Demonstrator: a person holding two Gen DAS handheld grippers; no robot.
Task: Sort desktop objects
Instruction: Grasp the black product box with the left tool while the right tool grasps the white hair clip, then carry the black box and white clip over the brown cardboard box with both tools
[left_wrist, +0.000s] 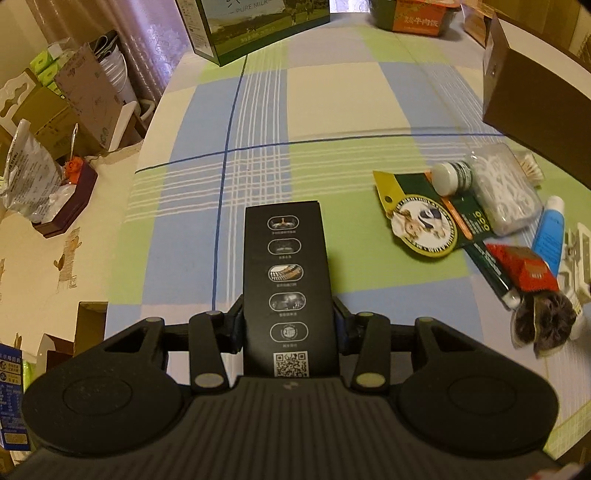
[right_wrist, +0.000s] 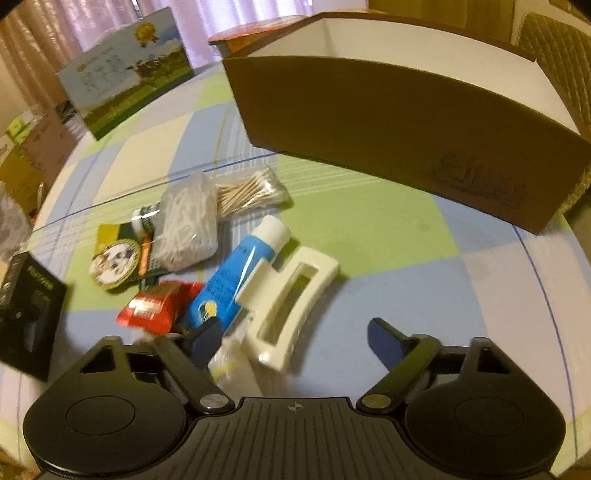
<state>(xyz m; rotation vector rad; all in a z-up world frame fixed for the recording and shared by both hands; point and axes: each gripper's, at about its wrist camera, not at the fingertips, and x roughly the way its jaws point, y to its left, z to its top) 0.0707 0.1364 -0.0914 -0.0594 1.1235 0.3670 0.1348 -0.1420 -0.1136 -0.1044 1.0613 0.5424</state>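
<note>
My left gripper (left_wrist: 290, 326) is shut on a tall black box (left_wrist: 286, 273) with white icons and holds it over the checked tablecloth; the box also shows in the right wrist view (right_wrist: 27, 314). My right gripper (right_wrist: 295, 341) is open, low over a pile of small items: a white hair claw clip (right_wrist: 291, 295), a blue tube (right_wrist: 236, 280), a red packet (right_wrist: 157, 308), a clear tub of white picks (right_wrist: 188, 225), cotton swabs (right_wrist: 247, 190), a small jar (right_wrist: 146, 219) and a green card (right_wrist: 118, 258). The open brown box (right_wrist: 388, 122) stands behind them.
A milk carton box (left_wrist: 258, 26) and an orange food pack (left_wrist: 417, 18) stand at the table's far edge. Left of the table, cartons and bags (left_wrist: 55, 122) crowd the floor. The pile lies right of my left gripper (left_wrist: 480, 221).
</note>
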